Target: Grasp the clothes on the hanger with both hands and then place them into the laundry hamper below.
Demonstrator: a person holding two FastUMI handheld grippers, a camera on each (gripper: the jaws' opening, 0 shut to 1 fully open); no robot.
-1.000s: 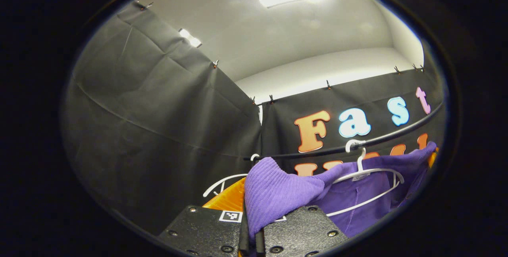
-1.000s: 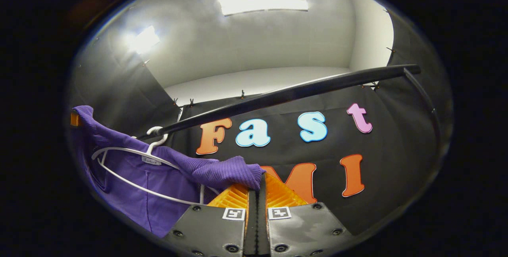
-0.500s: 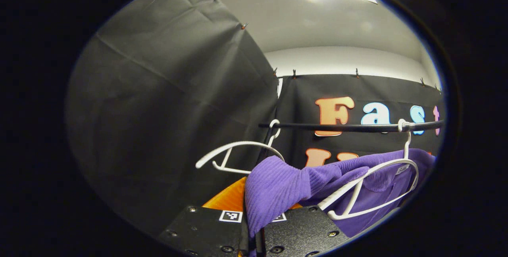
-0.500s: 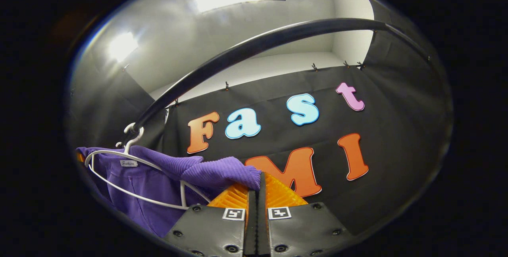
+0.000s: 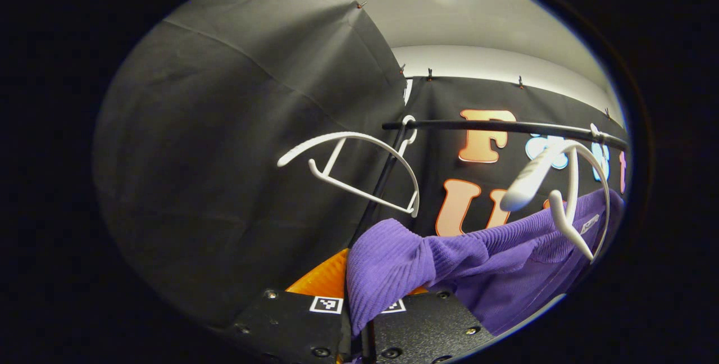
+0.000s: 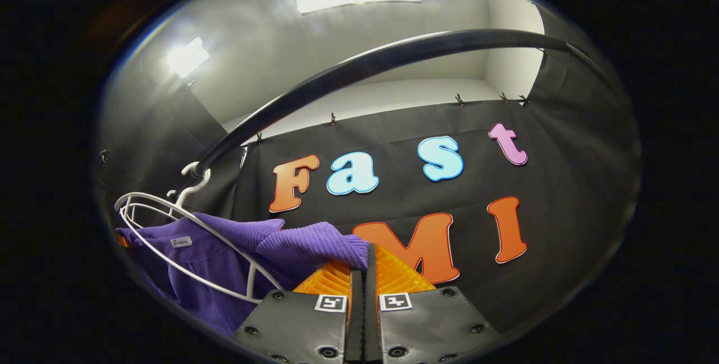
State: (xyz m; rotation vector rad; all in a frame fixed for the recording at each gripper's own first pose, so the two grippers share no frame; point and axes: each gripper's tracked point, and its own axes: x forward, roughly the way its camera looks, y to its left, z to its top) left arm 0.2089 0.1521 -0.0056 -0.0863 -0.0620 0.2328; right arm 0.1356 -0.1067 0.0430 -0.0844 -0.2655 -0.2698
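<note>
A purple ribbed garment (image 5: 477, 263) stretches between both grippers. My left gripper (image 5: 355, 319) is shut on one shoulder of it, the cloth bunched over the fingers. In the right gripper view the same purple garment (image 6: 241, 246) runs off to the left, and my right gripper (image 6: 363, 274) is shut on its other shoulder. The white hanger (image 5: 567, 184) that carried it hangs from the black rail (image 5: 505, 126), one arm free above the cloth. That white hanger (image 6: 168, 223) still crosses the collar in the right gripper view.
A second, bare white hanger (image 5: 359, 167) hangs on the rail to the left of the garment. The black rail (image 6: 365, 69) arches overhead in the right gripper view. Black cloth walls close the booth behind and to the left.
Both grippers have come down with the garment held. The purple cloth has slid lower off the hanger, whose near arm now stands clear above it. The rail sits higher in both views.
</note>
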